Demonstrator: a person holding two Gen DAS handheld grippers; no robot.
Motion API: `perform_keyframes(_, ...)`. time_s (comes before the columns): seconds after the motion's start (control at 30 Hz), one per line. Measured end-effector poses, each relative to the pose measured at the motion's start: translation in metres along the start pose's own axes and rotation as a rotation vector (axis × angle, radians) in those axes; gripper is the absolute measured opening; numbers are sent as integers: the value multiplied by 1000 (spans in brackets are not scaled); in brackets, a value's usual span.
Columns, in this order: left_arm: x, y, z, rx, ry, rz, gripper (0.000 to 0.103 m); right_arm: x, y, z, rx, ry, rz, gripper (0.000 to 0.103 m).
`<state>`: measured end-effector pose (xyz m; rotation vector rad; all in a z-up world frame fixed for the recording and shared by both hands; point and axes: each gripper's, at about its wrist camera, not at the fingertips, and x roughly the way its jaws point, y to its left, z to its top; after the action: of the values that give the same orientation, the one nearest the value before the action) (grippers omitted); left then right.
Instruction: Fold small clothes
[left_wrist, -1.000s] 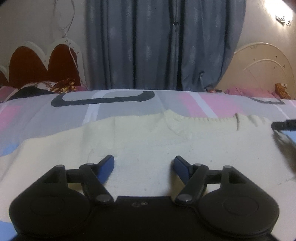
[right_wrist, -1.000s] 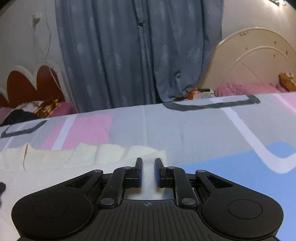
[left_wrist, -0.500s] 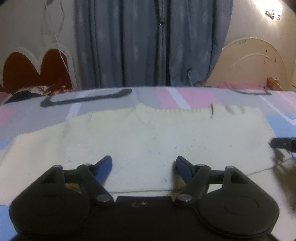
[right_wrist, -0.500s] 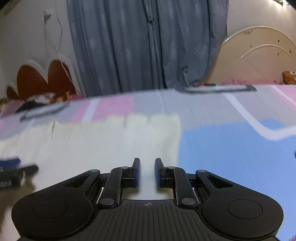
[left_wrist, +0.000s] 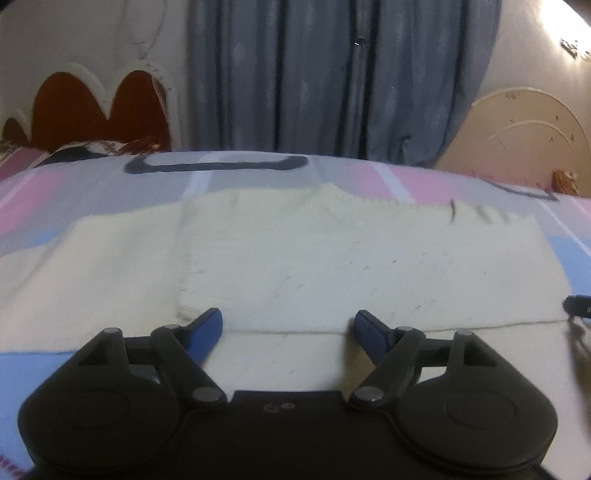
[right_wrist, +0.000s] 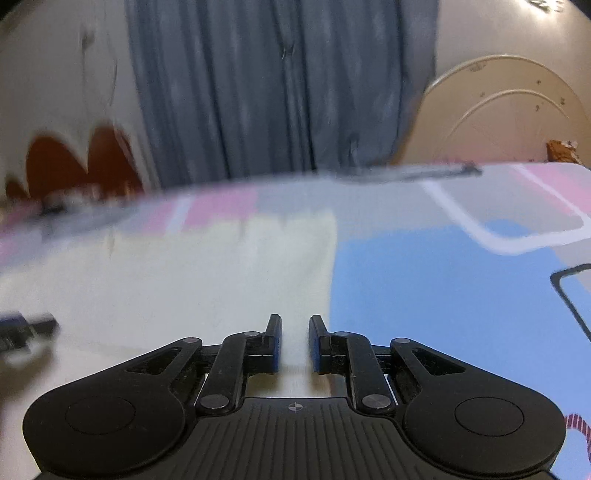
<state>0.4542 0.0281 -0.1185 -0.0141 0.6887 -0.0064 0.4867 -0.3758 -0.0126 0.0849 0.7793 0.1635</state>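
Both tools (left_wrist: 288, 326) (right_wrist: 295, 332) nearer garment (left_wrist: 332, 266) hem.

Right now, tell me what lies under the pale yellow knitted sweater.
The pale yellow knitted sweater lies flat on a bedsheet patterned in pink, grey and blue blocks, visible all around it. Whatever is directly beneath the knit stays covered.

Blue-grey curtains (left_wrist: 314, 77) straight ahead of left gripper; red scalloped headboard (left_wrist: 96, 107) ahead-left; cream arched headboard (left_wrist: 524, 136) ahead-right; patterned pink-grey-blue bedsheet (left_wrist: 258, 177) beneath; bright wall light (left_wrist: 572, 44) upper right.
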Motion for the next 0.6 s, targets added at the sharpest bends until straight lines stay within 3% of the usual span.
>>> perform_keyframes(0.1, -21, 15, 2, -46, -80, 27, 74, -10, 0, 2, 28, -24, 5, 15)
perform_keyframes(0.17, -17, 27, 5, -87, -62, 27, 72, -14, -2, 1, 57, -42, 11, 15)
perform_keyframes(0.2, -13, 32, 7, -102, -46, 27, 66, -13, -2, 1, 60, -37, 5, 15)
perform_keyframes(0.23, -6, 37, 10, -123, -26, 21, 51, -11, -2, 0, 66, -27, 4, 15)
perform_keyframes(0.37, 12, 58, 12, -234, 23, -22, 22, -8, -2, -4, 61, -17, -4, 15)
perform_keyframes(0.4, 13, 61, 11, -242, 27, -28, 4, -6, -2, -5, 55, -15, -8, 15)
perform_keyframes(0.47, 9, 62, 7, -259, 22, -50, 4, -6, -1, -7, 33, -11, -23, 15)
perform_keyframes(0.6, 7, 53, 0, -180, 15, -9, 10, -8, -1, -8, 16, 3, -39, 15)
